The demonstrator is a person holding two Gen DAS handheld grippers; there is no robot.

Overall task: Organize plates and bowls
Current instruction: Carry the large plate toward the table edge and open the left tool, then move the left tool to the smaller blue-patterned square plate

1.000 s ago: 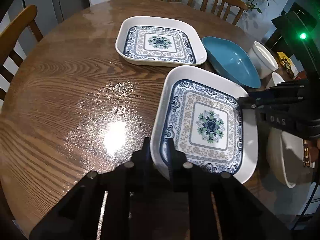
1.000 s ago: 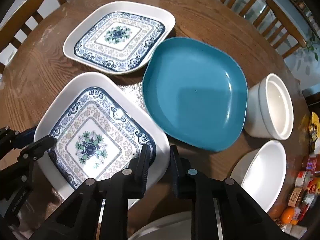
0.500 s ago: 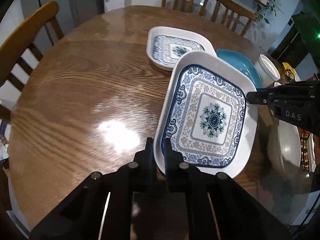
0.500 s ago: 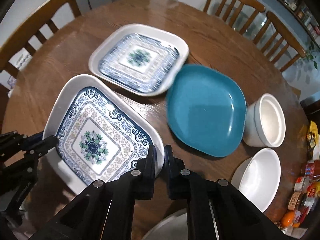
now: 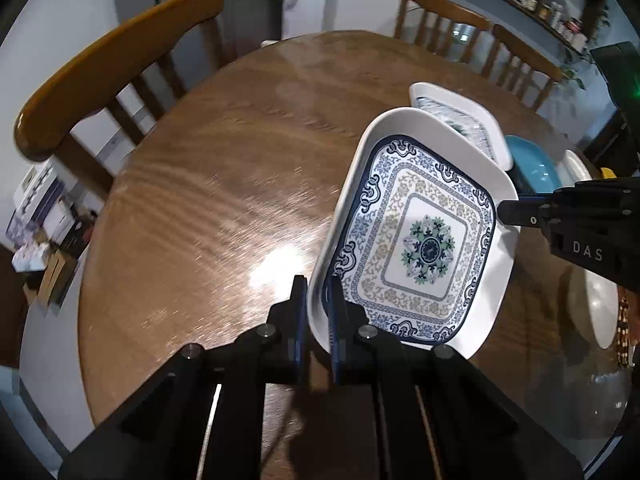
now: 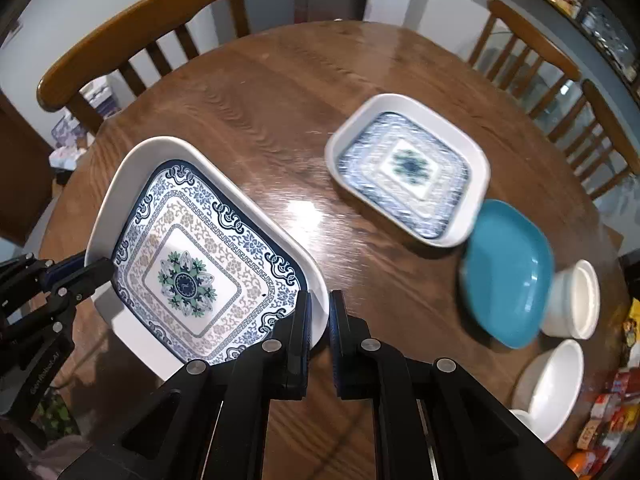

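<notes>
Wooden chairs ring a round wood counter, and the patterned plate hangs above it, carried between both tongs. The left tongs are clamped on the plate's rim at its near corner in the left wrist view; the right tongs pinch the opposite rim, with one finger inside the lip and one outside. The plate is tilted, its far edge raised, and appears clear of the wood.

My reading is that the step in hand is the carry: this plate is being taken to its twin, which lies flat at about 1 o'clock from the held plate in the right wrist view. The next move calls for swinging it over that twin, levelling it, squaring the corners, then lowering it so the two nest before either tongs let go.

Room is generous at 12 o'clock and 10 o'clock, where the counter is bare. It is tighter at 3 o'clock: the blue plate sits just beside the twin's lower corner, with a white cup and white bowl beyond it near the counter's edge. The right tongs should come away upward rather than sideways, to avoid knocking the blue plate.
</notes>
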